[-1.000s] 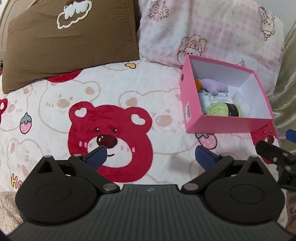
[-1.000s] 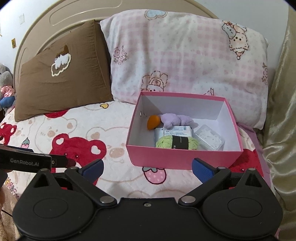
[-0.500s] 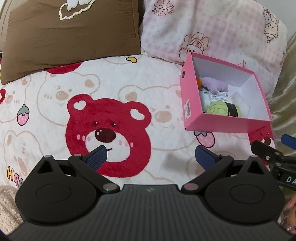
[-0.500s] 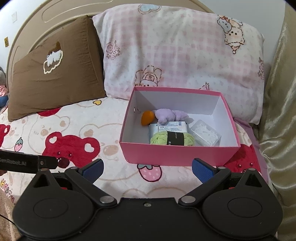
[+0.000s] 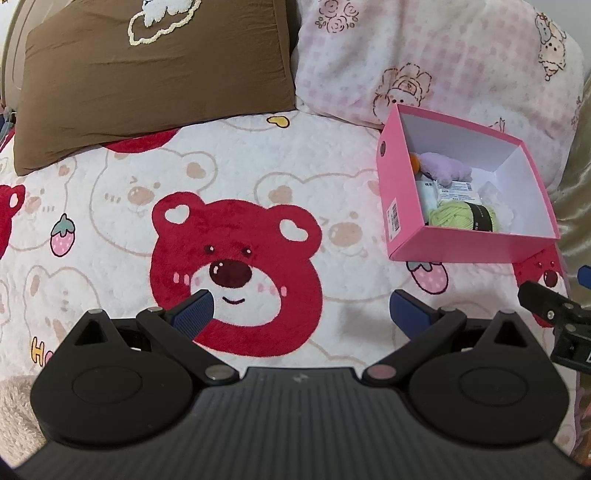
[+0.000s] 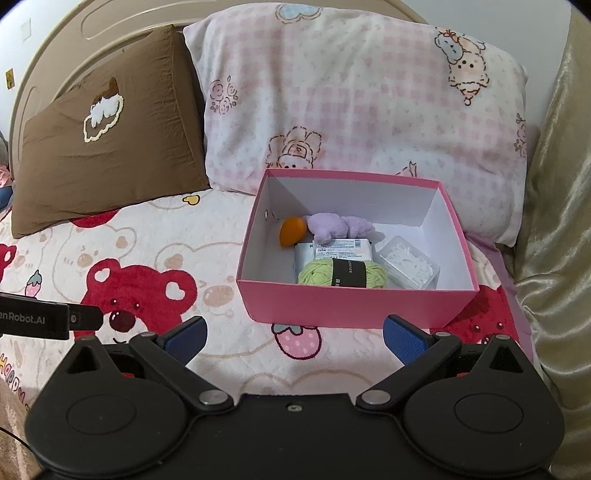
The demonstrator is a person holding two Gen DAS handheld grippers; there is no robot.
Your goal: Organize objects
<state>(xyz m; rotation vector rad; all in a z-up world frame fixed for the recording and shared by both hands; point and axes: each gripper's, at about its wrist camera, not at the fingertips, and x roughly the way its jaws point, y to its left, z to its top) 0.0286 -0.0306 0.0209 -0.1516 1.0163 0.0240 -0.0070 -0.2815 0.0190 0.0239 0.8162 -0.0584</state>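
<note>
Pink box (image 6: 354,304), lid off, white inside, on the bed's bear-print blanket (image 6: 155,258), its far wall just in front of the pink pillow (image 6: 362,110). Also seen to the right in the left wrist view (image 5: 465,243), barcode label on its side wall.

Contents:
- green yarn (image 6: 343,275) with a black band, against the near wall
- white packet (image 6: 341,247) with a printed label, behind the yarn
- clear case (image 6: 412,267) of white bits, right of the yarn
- purple plush (image 6: 338,227), toward the back, overlapping the packet's far edge
- orange item (image 6: 291,230), touching the plush, near the left wall

Right tool (image 6: 293,339): spread wide, holding nothing, just short of the box's near wall. Left tool (image 5: 301,310): spread wide, holding nothing, over the red bear face (image 5: 236,273), well left of the box.

Surroundings: brown pillow (image 6: 107,140) left of the pink one; gold fabric (image 6: 554,184) along the right; beige headboard (image 6: 92,33) behind the pillows.
</note>
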